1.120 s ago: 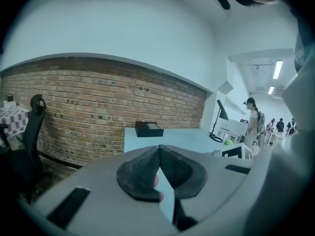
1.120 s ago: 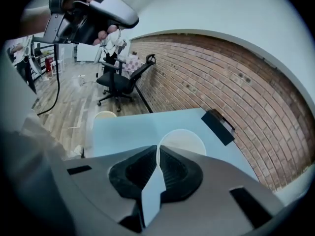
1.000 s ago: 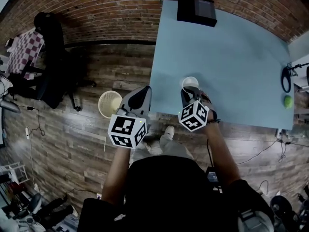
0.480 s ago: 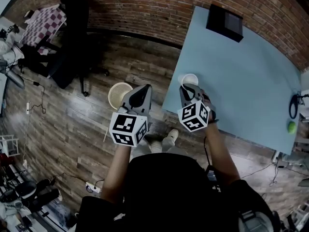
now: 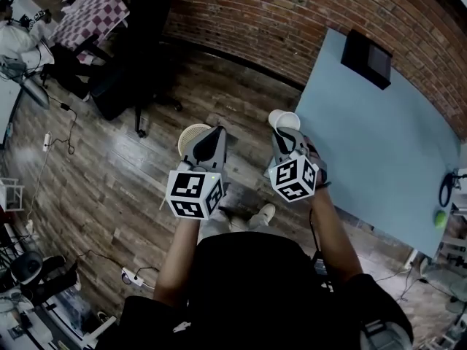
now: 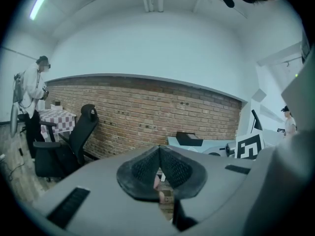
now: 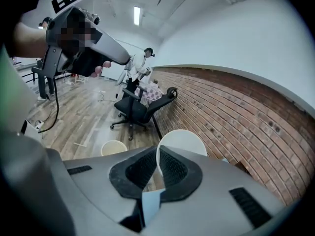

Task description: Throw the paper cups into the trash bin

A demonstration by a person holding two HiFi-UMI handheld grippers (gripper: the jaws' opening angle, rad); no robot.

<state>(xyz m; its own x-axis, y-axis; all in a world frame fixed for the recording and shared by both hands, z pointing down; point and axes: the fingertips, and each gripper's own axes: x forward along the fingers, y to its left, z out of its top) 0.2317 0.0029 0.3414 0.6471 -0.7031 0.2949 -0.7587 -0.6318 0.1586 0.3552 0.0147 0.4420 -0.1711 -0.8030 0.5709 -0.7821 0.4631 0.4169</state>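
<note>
- White paper cup (image 5: 284, 120): pinched by its wall in the narrow jaws of the right gripper (image 5: 287, 141). It is held near the bin, to the bin's right in the head view, not above it.
- Cream round trash bin (image 5: 193, 138): stands on the wooden floor (image 5: 109, 166).
- Left gripper (image 5: 209, 140): just this side of the bin, jaws closed on nothing.
- Light-blue counter (image 5: 379, 152): further right of the bin.
- Step, as judged: carrying the cup to the bin.
- Next: centre the cup over the bin's mouth, then part the jaws.

Open wooden floor (image 5: 109, 166) surrounds the trash bin (image 5: 188, 137); the tabletop (image 5: 379, 144) edge stands to its right, a black office chair (image 5: 142, 42) and the brick wall (image 5: 248, 20) beyond.
</note>
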